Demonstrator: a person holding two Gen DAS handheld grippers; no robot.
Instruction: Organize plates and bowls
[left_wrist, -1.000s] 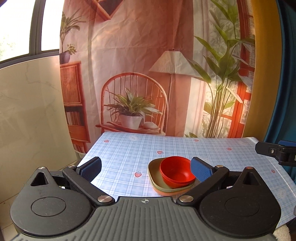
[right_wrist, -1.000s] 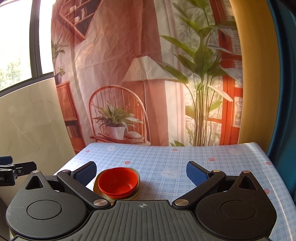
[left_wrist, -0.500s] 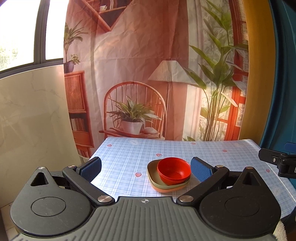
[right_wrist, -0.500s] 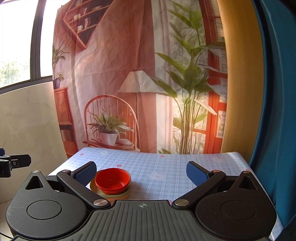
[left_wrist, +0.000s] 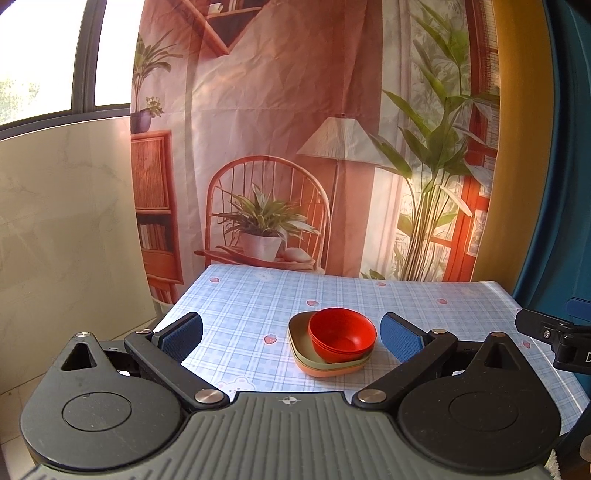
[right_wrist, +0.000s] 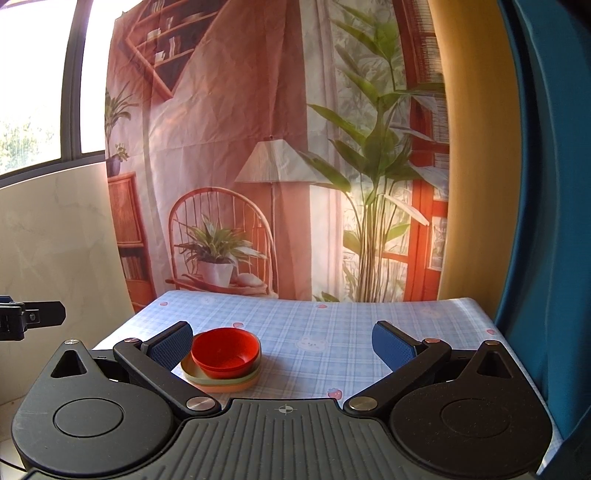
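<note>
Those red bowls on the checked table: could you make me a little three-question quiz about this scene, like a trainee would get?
1. True or false: the red bowls sit nested on the stacked plates.
2. Are the left tongs and right tongs open or shut?
3. What covers the table: A) checked blue cloth, B) bare wood, C) newspaper?

Key: 1 true; 2 both open, holding nothing; 3 A.

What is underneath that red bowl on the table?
More red bowls nested below it, then a green plate on an orange plate. The plates' centres are covered.
</note>
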